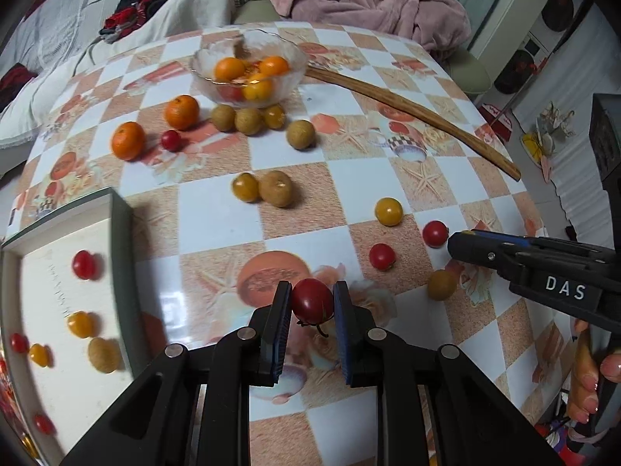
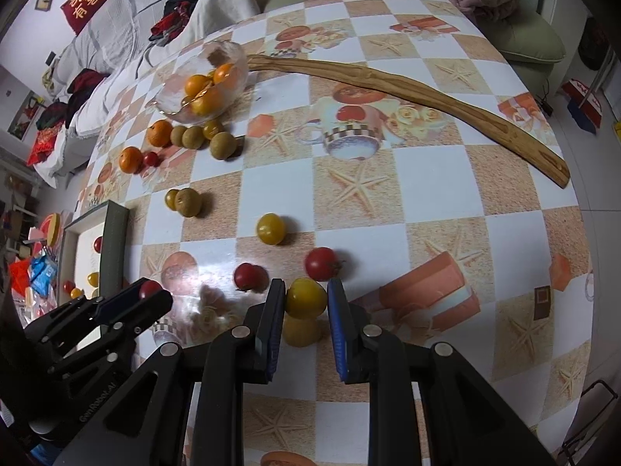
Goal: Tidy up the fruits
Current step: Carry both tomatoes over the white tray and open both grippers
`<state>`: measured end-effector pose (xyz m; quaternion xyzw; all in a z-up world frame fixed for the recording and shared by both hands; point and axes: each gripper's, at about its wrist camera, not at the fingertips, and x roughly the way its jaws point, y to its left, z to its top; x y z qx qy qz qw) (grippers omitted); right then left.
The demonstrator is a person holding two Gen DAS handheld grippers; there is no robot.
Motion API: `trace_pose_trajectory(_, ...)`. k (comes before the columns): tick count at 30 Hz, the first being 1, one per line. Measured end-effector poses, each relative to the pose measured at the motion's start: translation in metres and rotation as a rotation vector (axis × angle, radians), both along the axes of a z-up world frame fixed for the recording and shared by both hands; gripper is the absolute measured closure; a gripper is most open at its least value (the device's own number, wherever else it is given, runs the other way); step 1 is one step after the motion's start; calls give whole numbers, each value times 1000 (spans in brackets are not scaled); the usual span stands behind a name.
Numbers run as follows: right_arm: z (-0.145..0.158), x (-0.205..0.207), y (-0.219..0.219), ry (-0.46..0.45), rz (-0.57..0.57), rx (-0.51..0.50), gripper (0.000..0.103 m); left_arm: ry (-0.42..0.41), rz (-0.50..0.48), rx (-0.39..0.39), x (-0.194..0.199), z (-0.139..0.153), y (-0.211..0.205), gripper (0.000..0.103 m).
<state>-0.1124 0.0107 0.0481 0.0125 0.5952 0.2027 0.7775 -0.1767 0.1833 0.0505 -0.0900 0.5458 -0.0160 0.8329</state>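
Note:
My left gripper [image 1: 312, 291] is shut on a red cherry tomato [image 1: 310, 303] and holds it above the checked table, just right of the white tray [image 1: 120, 233]. In the tray lie several small tomatoes and a longan. In the right wrist view my right gripper [image 2: 306, 289] is shut on a yellow cherry tomato [image 2: 306, 299], with a yellowish fruit [image 2: 300, 332] on the table under it. The left gripper [image 2: 155, 295] shows there at the left with its red tomato [image 2: 149, 289]. Two red tomatoes [image 2: 250, 275] [image 2: 321, 264] and a yellow one [image 2: 270, 228] lie just ahead.
A glass bowl [image 1: 248, 66] of orange and yellow fruit stands at the back. Two tangerines [image 1: 181, 112], several longans [image 1: 300, 134] and small tomatoes lie loose around it. A long curved wooden stick [image 1: 407, 108] lies across the right side. A sofa and pink blanket are behind the table.

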Motion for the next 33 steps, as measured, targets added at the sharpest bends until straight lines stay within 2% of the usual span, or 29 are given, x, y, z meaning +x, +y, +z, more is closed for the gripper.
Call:
trace_pose_trajectory(7, 7, -9, 30, -11, 54, 1, 79, -15, 61, 6, -19, 9, 30, 80)
trace_pose_trajectory(18, 15, -31, 104, -24, 183, 12, 79, -33, 177, 19, -58, 17, 89, 80)
trace_pose_trajectory(33, 15, -69, 226, -27, 385, 20, 79, 14, 367, 52, -122, 1, 178, 80)
